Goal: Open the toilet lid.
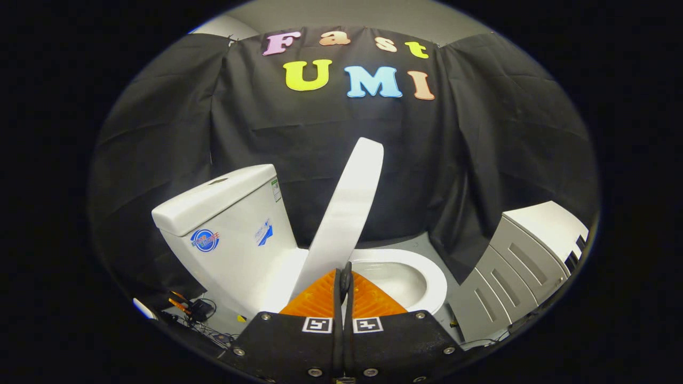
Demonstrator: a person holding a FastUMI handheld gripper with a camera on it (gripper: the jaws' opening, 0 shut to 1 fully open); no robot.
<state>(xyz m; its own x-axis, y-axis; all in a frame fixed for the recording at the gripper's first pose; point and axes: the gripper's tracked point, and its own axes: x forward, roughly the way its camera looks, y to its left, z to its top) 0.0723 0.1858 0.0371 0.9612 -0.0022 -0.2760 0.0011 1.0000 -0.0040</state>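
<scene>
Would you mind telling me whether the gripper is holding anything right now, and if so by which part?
The gripper looks shut on the toilet lid, pinching the thin lower edge of the half-raised lid, with the open bowl beyond.

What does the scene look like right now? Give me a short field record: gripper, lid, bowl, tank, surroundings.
gripper: gripper fingers closed together, nothing visibly between them, low in front of the toilet
lid: toilet lid raised steeply, tilted toward the tank but not resting on it
lid contact: fingertips sit at the lid's lower end; touching or not, cannot tell
bowl: toilet bowl uncovered, just beyond the fingers
tank: tank upright behind the lid, its own cover on
surroundings: grey cabinet beside the bowl; cables on the floor by the tank
task status: lid largely open
</scene>
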